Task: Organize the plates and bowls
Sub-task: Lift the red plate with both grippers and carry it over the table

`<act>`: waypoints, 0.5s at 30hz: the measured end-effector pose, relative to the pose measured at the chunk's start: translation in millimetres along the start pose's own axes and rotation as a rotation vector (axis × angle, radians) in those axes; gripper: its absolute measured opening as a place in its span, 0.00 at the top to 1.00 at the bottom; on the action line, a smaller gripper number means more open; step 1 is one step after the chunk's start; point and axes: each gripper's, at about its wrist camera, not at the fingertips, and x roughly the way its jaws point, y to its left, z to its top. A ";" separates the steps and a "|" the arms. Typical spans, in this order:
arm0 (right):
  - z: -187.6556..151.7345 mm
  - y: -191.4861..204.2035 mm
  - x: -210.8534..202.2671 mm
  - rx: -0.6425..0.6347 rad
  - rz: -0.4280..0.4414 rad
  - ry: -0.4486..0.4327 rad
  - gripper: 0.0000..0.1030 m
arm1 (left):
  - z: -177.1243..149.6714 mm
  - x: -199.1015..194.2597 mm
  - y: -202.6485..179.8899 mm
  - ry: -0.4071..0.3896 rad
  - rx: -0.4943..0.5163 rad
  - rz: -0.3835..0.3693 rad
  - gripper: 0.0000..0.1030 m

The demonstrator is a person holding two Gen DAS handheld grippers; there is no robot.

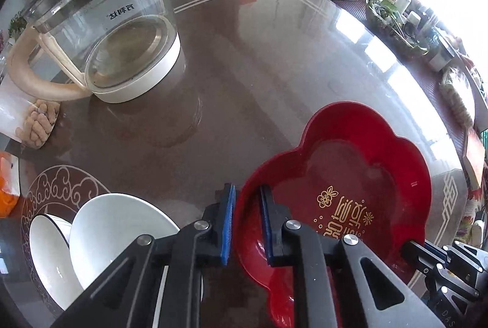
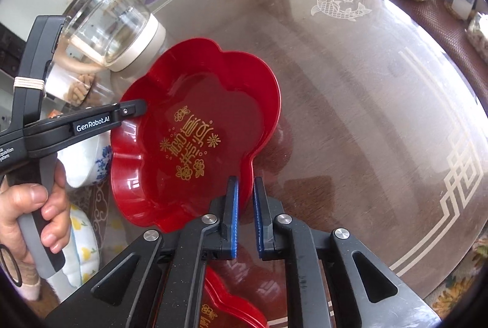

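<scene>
Two hand-held grippers clamp the red dish (image 1: 350,163) — second dish (image 2: 231,306) mostly hidden.

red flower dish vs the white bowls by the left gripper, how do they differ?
The red dish has a lobed flower outline; the white bowls are round. The red dish carries gold characters inside; the white bowls' insides are plain, one with a dark rim line. The red dish has both grippers' fingers closed on its rim; nothing grips the white bowls. All rest on the glass-topped table.
</scene>
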 end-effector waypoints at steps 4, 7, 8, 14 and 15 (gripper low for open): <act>-1.2 3.3 -40.5 -0.026 0.003 -0.065 0.89 | -6.1 -53.3 -8.5 -0.072 0.014 -0.045 0.86; -8.0 11.6 -78.8 -0.050 0.007 -0.115 0.89 | -17.6 -99.6 -11.5 -0.126 0.022 -0.075 0.86; -11.7 14.7 -92.5 -0.058 0.011 -0.129 0.89 | -23.6 -114.2 -11.9 -0.142 0.025 -0.084 0.86; -44.3 33.6 -157.5 -0.112 0.020 -0.185 0.89 | -75.9 -171.2 -14.6 -0.184 0.018 -0.119 0.86; -51.1 38.3 -160.7 -0.122 0.015 -0.182 0.89 | -87.2 -173.9 -14.0 -0.184 0.014 -0.121 0.86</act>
